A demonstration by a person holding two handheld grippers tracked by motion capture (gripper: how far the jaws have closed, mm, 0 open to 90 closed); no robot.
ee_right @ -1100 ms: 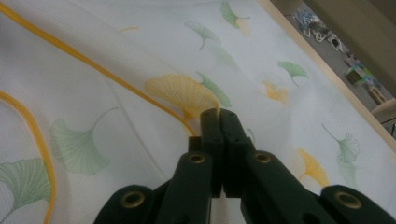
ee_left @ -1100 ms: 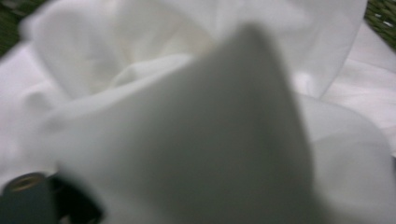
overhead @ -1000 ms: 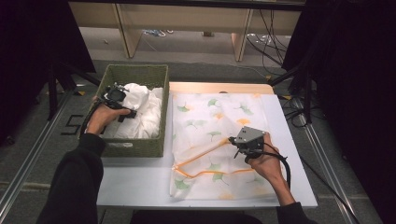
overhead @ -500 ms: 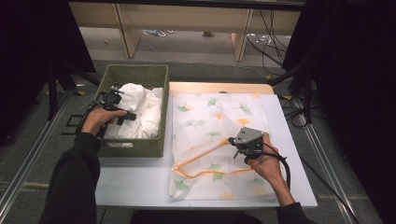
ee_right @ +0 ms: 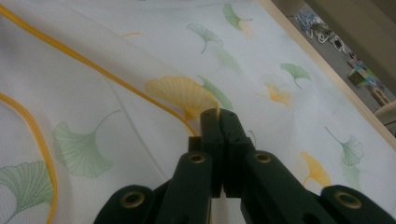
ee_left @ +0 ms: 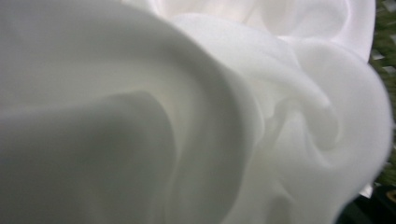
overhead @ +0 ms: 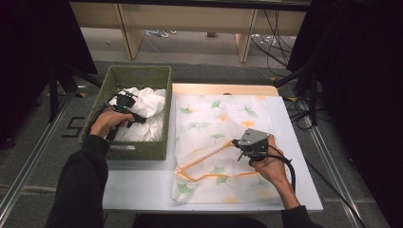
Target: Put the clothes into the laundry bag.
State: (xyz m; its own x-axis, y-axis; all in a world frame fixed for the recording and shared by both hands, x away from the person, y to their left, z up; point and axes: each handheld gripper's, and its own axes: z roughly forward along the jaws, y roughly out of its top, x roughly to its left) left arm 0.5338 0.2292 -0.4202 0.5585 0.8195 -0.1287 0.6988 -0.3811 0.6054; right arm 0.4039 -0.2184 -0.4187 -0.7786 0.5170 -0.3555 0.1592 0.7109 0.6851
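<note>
Reaching into the green woven basket (overhead: 157, 111), the left gripper (overhead: 124, 101) sits down among the folds of the crumpled white cloth (overhead: 145, 114) that lies inside. Its jaws have just been closing. In the left gripper view the white cloth (ee_left: 196, 112) presses right up against the camera, with rolled folds ahead and to the right, and a sliver of the basket's green weave past the cloth's far right edge. The jaws themselves are buried in fabric there, so I cannot tell whether they already pinch the cloth or merely stand in it.

Well apart from it, on the white table (overhead: 142, 185), the right gripper (overhead: 239, 145) rests on the leaf-print cloth (overhead: 214, 137), which is spread flat beside the basket. In the right gripper view the two black jaws are pressed together, tip against tip, and the orange hem (ee_right: 112, 79) of the leaf-print cloth (ee_right: 261, 51) runs in from the upper left straight to their tips. A yellow ginkgo leaf lies just beyond the tips, green ones to either side. Whether a thin fold of the hem is caught between the closed tips is too fine to make out. From above, the orange hem (overhead: 199, 159) loops away to the gripper's left and under the hand.
</note>
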